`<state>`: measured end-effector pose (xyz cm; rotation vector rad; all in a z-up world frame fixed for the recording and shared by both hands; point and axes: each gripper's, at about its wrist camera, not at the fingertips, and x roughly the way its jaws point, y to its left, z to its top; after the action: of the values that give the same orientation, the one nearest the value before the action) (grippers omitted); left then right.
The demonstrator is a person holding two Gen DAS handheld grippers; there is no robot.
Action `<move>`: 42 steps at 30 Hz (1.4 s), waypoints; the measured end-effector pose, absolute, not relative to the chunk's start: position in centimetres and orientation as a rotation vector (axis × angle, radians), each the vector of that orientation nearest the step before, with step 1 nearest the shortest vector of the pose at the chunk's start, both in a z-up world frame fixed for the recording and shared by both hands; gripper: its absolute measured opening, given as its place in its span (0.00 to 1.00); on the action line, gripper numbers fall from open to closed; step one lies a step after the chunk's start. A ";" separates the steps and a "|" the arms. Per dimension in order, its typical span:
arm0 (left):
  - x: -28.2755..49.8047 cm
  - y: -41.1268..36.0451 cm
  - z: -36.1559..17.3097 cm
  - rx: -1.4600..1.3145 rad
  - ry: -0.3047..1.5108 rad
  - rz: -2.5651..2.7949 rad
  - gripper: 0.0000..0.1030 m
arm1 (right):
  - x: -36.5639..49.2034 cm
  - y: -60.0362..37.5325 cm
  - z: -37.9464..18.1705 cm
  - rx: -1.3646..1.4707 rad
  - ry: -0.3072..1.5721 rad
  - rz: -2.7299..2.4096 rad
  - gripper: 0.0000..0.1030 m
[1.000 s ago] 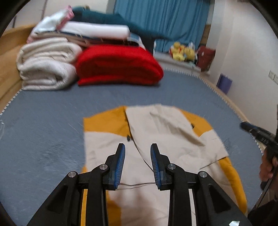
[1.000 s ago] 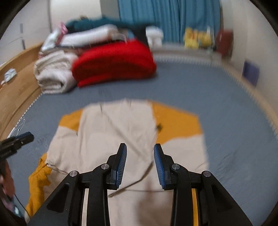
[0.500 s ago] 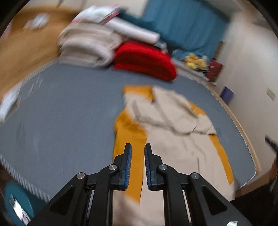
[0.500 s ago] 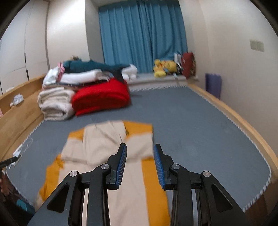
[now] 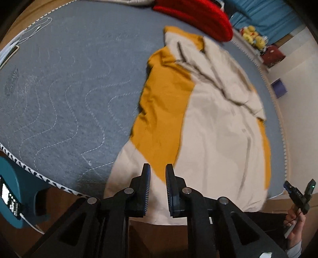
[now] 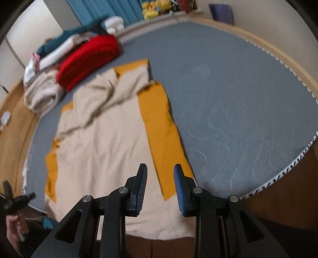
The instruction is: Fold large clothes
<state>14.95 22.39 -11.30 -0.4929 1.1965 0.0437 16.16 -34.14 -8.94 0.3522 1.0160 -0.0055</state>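
Note:
A large beige garment with mustard-yellow panels lies spread on the grey quilted bed, its near hem hanging over the bed's front edge. My left gripper hovers above the hem's left part, over a yellow patch. Its jaws are opening from a narrow gap, and nothing is between them. In the right wrist view the same garment runs away from me. My right gripper stands open above the hem's right part, where the yellow strip ends. It holds nothing.
A folded red blanket and rolled beige bedding are stacked at the far end, with yellow plush toys behind them. A white cable lies at the bed's far left. A teal object stands on the floor, left.
Both grippers have dropped and tipped downward toward the garment's near hem at the bed's front edge. The left jaws have narrowed. The garment lies as before.

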 end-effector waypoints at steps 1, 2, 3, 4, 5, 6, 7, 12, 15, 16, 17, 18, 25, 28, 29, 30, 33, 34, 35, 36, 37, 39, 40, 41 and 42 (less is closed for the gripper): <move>15.2 22.5 -11.9 -0.478 1.219 0.067 0.17 | 16.4 -34.0 -9.6 0.336 1.042 -0.006 0.29; 15.2 22.8 -12.3 -0.473 1.233 0.081 0.21 | 16.7 -33.9 -10.2 0.320 1.066 -0.007 0.29; 15.4 23.0 -12.8 -0.475 1.254 0.101 0.23 | 17.0 -33.7 -11.1 0.294 1.099 -0.016 0.29; 15.5 23.4 -13.3 -0.481 1.270 0.118 0.27 | 17.3 -33.5 -11.8 0.279 1.119 -0.023 0.29; 15.6 23.8 -13.8 -0.489 1.287 0.138 0.30 | 17.6 -33.4 -12.9 0.254 1.161 -0.034 0.29; 15.7 24.2 -14.4 -0.497 1.306 0.158 0.31 | 17.6 -33.4 -13.5 0.244 1.181 -0.040 0.29; 15.7 24.5 -15.0 -0.506 1.325 0.172 0.33 | 17.8 -33.5 -14.4 0.228 1.218 -0.059 0.29; 16.2 24.9 -16.6 -0.532 1.364 0.172 0.34 | 18.5 -35.2 -17.7 0.291 1.318 -0.121 0.29; 16.6 24.9 -17.0 -0.542 1.370 0.175 0.34 | 18.7 -36.1 -19.5 0.326 1.365 -0.163 0.31; 16.7 24.9 -17.2 -0.548 1.373 0.173 0.34 | 18.7 -36.1 -19.8 0.335 1.374 -0.165 0.32; 16.8 24.9 -17.5 -0.560 1.378 0.169 0.34 | 18.8 -36.2 -20.3 0.355 1.386 -0.157 0.32; 16.8 25.0 -17.7 -0.570 1.382 0.169 0.34 | 18.8 -36.1 -20.6 0.358 1.391 -0.150 0.34; 17.1 24.0 -18.3 -0.500 1.380 0.166 0.31 | 19.3 -34.6 -20.7 0.306 1.393 -0.127 0.42; 17.0 23.5 -18.3 -0.480 1.383 0.163 0.10 | 19.2 -33.9 -20.7 0.277 1.393 -0.109 0.37; 16.8 23.2 -18.2 -0.478 1.379 0.160 0.07 | 19.2 -33.7 -20.8 0.266 1.390 -0.101 0.34; 16.6 22.9 -18.1 -0.470 1.380 0.154 0.06 | 19.2 -33.5 -20.7 0.268 1.385 -0.091 0.25; 15.8 21.6 -17.9 -0.416 1.400 0.128 0.03 | 19.0 -32.8 -20.0 0.264 1.347 -0.056 0.05; 15.4 21.4 -17.6 -0.406 1.398 0.126 0.02 | 19.0 -32.4 -19.5 0.250 1.328 -0.043 0.04; 15.3 21.3 -17.3 -0.408 1.393 0.123 0.02 | 18.8 -32.1 -19.0 0.238 1.309 -0.036 0.04; 14.9 21.3 -16.6 -0.416 1.376 0.119 0.01 | 18.7 -31.9 -18.3 0.228 1.284 -0.032 0.03; 14.4 21.3 -15.7 -0.421 1.354 0.118 0.01 | 18.5 -32.0 -17.9 0.228 1.269 -0.034 0.03; 13.5 21.3 -15.0 -0.440 1.333 0.110 0.01 | 17.9 -33.1 -16.6 0.268 1.230 -0.071 0.03; 13.2 21.3 -15.1 -0.444 1.340 0.109 0.01 | 17.6 -33.7 -16.1 0.294 1.228 -0.084 0.03; 13.1 21.2 -15.4 -0.444 1.353 0.114 0.02 | 17.2 -34.5 -16.1 0.335 1.230 -0.104 0.03; 13.1 21.3 -16.1 -0.452 1.380 0.123 0.03 | 16.9 -34.6 -16.0 0.345 1.232 -0.109 0.03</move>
<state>13.14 21.30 -16.07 -0.4520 1.3798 0.1233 16.88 -34.60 -16.00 0.3454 1.2320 -0.1091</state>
